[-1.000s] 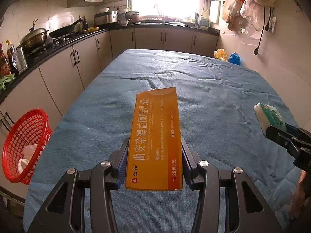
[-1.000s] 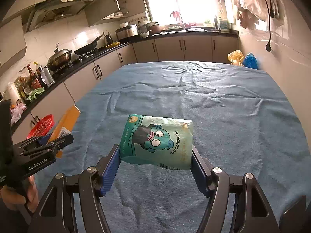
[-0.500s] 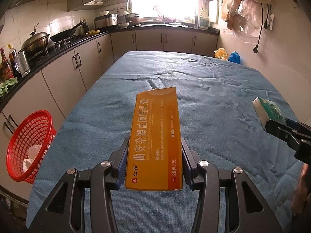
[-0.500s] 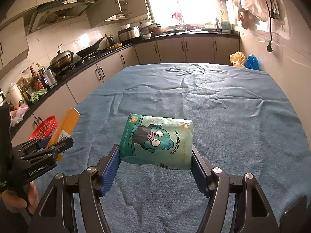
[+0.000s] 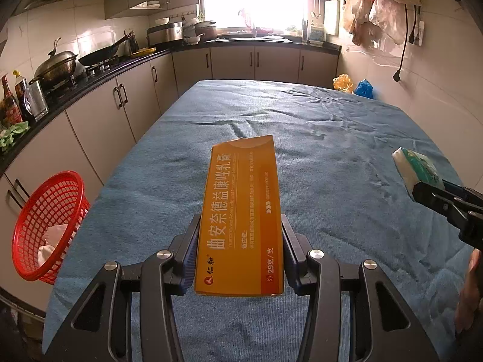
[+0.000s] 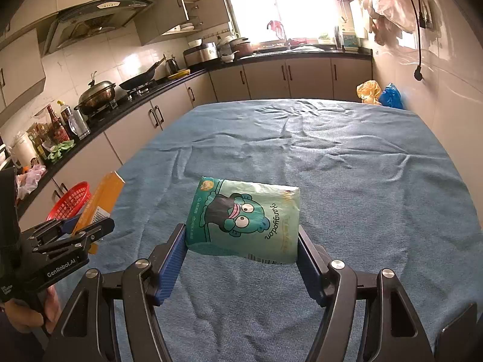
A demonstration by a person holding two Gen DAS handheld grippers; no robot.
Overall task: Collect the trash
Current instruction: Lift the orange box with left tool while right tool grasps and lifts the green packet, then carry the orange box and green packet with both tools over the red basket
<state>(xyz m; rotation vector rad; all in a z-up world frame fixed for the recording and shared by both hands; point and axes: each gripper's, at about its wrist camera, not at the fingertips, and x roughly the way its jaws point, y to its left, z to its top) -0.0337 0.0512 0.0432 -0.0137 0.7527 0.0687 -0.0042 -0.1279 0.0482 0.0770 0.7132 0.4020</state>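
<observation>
My left gripper (image 5: 240, 250) is shut on a long orange carton (image 5: 241, 214) with Chinese print and holds it above the blue cloth. The carton also shows in the right wrist view (image 6: 101, 200). My right gripper (image 6: 241, 247) is shut on a green snack packet (image 6: 244, 220) with a cartoon face, held above the cloth. The packet also shows at the right edge of the left wrist view (image 5: 418, 170). A red mesh basket (image 5: 49, 208) with white crumpled paper inside stands off the table's left edge, also seen in the right wrist view (image 6: 71, 200).
The table is covered with a wrinkled blue cloth (image 5: 317, 138). Kitchen cabinets and a counter with pans and bottles (image 5: 57, 72) run along the left and back. Orange and blue bags (image 5: 353, 86) lie beyond the far right corner. A wall is on the right.
Both grippers keep their hold. Both views have lifted slightly, and the red basket has shifted a little right in the left wrist view.
</observation>
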